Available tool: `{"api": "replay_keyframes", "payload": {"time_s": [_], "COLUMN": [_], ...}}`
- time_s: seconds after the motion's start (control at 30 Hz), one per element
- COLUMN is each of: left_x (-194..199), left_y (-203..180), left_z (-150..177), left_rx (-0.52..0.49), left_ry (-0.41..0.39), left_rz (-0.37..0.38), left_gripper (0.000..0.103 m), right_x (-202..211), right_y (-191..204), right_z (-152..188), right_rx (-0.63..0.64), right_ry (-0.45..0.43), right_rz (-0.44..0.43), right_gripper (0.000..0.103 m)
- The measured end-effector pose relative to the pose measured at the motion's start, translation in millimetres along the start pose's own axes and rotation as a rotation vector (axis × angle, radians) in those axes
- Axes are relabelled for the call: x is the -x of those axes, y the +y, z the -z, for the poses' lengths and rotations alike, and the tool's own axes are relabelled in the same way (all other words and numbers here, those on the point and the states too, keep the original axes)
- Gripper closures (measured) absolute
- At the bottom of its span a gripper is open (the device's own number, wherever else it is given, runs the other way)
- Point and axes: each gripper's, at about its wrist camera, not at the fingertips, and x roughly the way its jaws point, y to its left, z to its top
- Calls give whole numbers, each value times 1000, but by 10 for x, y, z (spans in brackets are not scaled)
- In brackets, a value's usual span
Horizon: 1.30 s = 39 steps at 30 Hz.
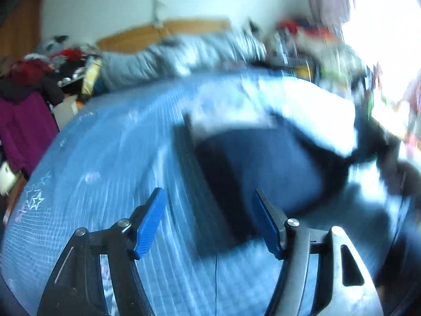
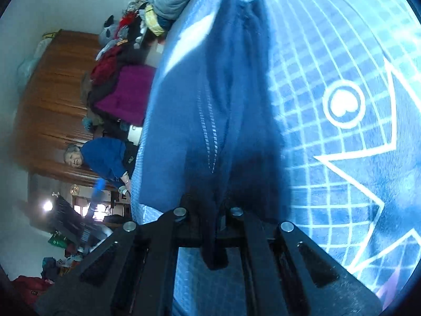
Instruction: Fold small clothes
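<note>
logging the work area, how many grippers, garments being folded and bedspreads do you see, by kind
grippers: 2, the left gripper open and empty, the right gripper shut on cloth
garments being folded: 1, a dark navy garment, blurred in the left wrist view
bedspreads: 1, a blue checked bedspread with white stars
total: 4

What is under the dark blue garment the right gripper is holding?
Under the dark blue garment lies the blue patterned bedspread. The part directly beneath the cloth is covered. The right gripper is clamped on its edge.
</note>
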Motion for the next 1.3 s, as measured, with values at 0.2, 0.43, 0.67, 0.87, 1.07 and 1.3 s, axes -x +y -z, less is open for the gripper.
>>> {"api": "replay_keyframes", "payload": {"time_s": [0.2, 0.43, 0.67, 0.87, 1.07, 1.3], "left_x": [-1181, -1267, -1576, -2430, -1747, -823], "left_y": [-290, -112, -74, 93, -80, -162], "left_z": [-165, -154, -677, -651, -249, 289], "left_rx": [-143, -55, -71, -60, -136, -106], "left_ry": [137, 145, 53, 209, 183, 188], "left_rz": [-13, 48, 36, -39, 71, 66], "left_gripper": [31, 32, 32, 15, 30, 32], "right_x": [94, 124, 136, 166, 166, 193], "right_y": [-81, -190, -258, -361, -395, -430], "right_z": [24, 47, 75, 91, 101, 114], "right_rx": [15, 13, -6, -9, -11, -5], "right_ry": [-37, -56, -55, -54, -58, -64], "right_rz": [21, -35, -78, -104, -119, -117], "right_gripper": [99, 99, 100, 100, 100, 101]}}
